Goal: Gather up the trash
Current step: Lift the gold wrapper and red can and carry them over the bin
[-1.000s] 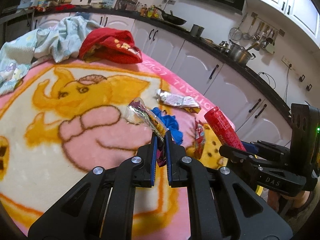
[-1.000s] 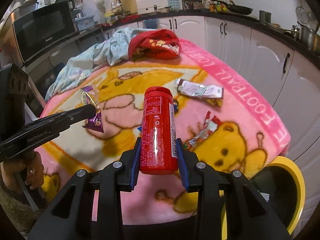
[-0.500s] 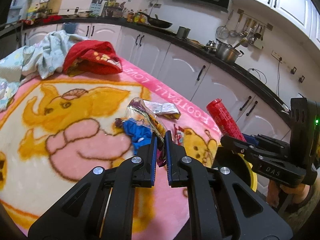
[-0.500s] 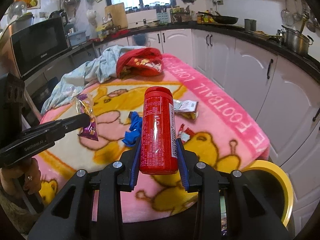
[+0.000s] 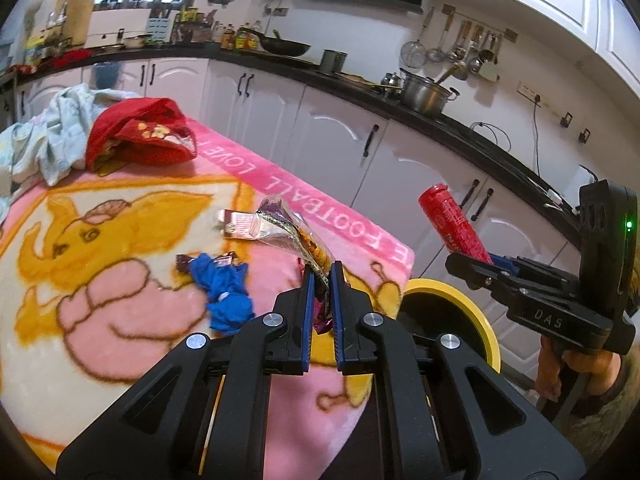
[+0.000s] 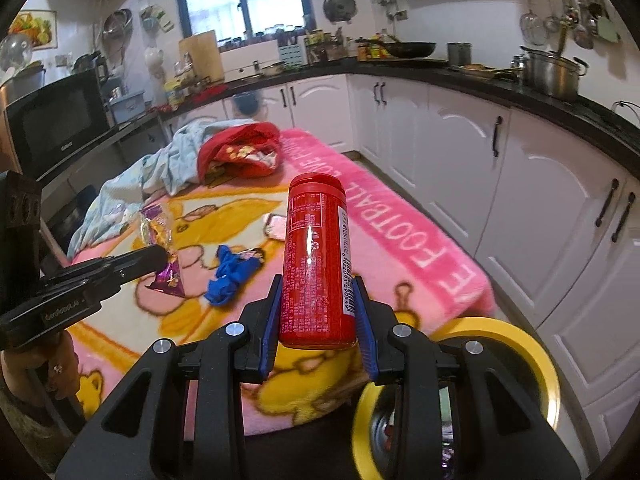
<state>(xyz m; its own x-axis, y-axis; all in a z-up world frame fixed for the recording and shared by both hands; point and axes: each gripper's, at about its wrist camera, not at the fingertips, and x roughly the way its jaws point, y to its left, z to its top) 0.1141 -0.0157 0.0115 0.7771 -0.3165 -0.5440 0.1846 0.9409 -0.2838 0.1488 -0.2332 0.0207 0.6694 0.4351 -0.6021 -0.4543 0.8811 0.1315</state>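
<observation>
My left gripper point(image 5: 321, 280) is shut on a crinkled purple and clear snack wrapper point(image 5: 286, 226), held above the pink blanket point(image 5: 120, 280); the wrapper also shows in the right wrist view point(image 6: 160, 236). My right gripper point(image 6: 318, 312) is shut on a red cylindrical can point(image 6: 316, 260), upright, above the table's near corner; the can also shows in the left wrist view point(image 5: 454, 222). A yellow-rimmed bin point(image 6: 532, 344) stands on the floor below the table corner, just under my right gripper, and shows in the left wrist view too point(image 5: 476, 312).
On the blanket lie a blue crumpled scrap point(image 5: 226, 290), a silver wrapper point(image 5: 236, 224), a red cloth point(image 5: 140, 136) and a pale blue cloth point(image 5: 56, 140). White kitchen cabinets point(image 6: 520, 184) run close along the right of the table.
Both grippers have pulled back and towards the table's corner, still holding the wrapper and the can. The yellow bin has come into fuller view below them.
</observation>
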